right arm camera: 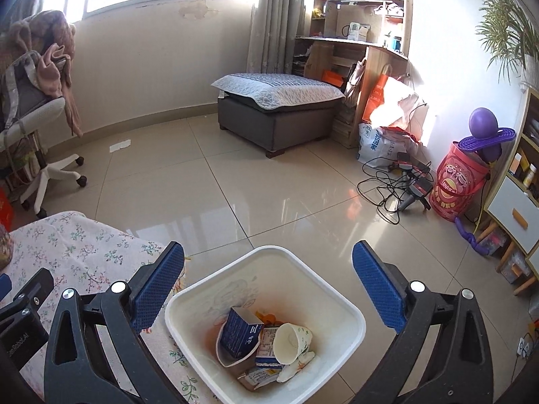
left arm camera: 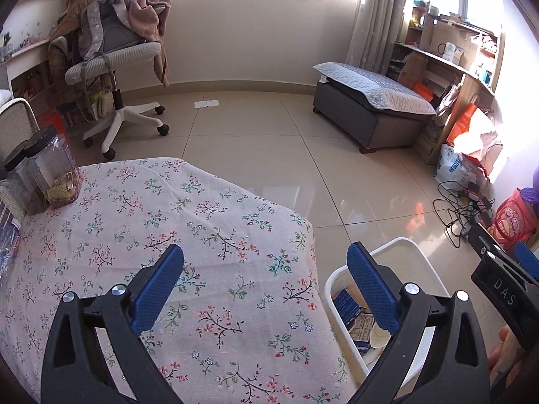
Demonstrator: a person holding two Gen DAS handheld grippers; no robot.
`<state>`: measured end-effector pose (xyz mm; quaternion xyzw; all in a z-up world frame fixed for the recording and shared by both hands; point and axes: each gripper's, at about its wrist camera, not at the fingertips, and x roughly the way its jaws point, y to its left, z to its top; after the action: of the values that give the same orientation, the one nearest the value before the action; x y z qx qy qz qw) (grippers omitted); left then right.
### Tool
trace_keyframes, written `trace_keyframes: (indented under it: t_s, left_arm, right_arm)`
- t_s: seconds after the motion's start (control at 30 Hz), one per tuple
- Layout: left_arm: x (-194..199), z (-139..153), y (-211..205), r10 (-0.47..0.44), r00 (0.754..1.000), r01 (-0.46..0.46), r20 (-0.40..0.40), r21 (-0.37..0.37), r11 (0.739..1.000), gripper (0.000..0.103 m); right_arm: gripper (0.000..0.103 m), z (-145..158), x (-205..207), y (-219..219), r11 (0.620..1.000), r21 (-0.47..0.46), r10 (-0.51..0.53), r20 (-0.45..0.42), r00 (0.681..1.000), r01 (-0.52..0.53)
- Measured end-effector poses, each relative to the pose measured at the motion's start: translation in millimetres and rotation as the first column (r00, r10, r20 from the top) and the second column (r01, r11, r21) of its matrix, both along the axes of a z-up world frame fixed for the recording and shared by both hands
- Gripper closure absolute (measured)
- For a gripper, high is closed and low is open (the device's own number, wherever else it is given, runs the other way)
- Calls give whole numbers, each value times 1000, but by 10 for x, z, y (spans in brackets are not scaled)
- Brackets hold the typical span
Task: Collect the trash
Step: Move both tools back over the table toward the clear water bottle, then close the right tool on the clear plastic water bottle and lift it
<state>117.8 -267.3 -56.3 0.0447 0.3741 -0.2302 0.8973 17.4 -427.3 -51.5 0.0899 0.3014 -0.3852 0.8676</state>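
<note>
A white trash bin stands on the floor beside the table. It holds a blue box, a paper cup and other packaging. My right gripper is open and empty, hovering right above the bin. My left gripper is open and empty above the floral tablecloth, with the bin under its right finger. The right gripper's body shows at the right edge of the left wrist view.
Two clear plastic jars with black lids stand at the table's far left. A plastic bottle lies at the left edge. A swivel chair, a grey ottoman, cables and bags are on the tiled floor. A paper scrap lies near the wall.
</note>
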Motion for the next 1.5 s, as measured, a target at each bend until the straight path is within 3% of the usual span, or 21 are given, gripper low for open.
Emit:
trace_keyframes:
  t_s: [0.37,0.63,0.8,0.9,1.0,1.1,1.23,1.37,1.5]
  left_arm:
    - [284,-204,1048,160,984,-160,-73,7,987,8]
    - [428,-319,1948,304,947,-305,-105,6,952,8]
    - [528,-477,2514,385,907,-388,-171,18,921,8]
    - [530,-630,2843,427,871,-441,-245,-6,897,8]
    - [432,-746,3161,463,834,-498,-300,-47,866,8]
    - [297,-824,3475,517,794,-561,-321,-59,826,8]
    - [182,-899,3826,576,746,-621,-334,-36,783,8]
    - [91,-1027,3912,561,737,-618,-377,-40,785,8]
    - [-11,-1082,3858,505,739,-605,-446,-109,789,8]
  right_arm:
    - [7,36,589,989,972,-73,219,-74,973,-225]
    - [7,-28,1012,1871,908,-118,383,-161,910,-403]
    - [7,-32,1286,2342,862,-120,466,-194,863,-493]
    - [7,-24,1535,2587,847,-13,521,-183,834,-532]
    - [7,-9,1875,2878,789,165,614,-177,769,-592]
    - [7,-66,2260,3250,671,399,720,-148,678,-625]
    - [7,-278,2704,3756,512,646,786,-86,613,-566]
    - [7,-472,3028,4441,464,702,827,-124,549,-541]
    - [7,-660,3316,4999,454,734,849,-184,495,-506]
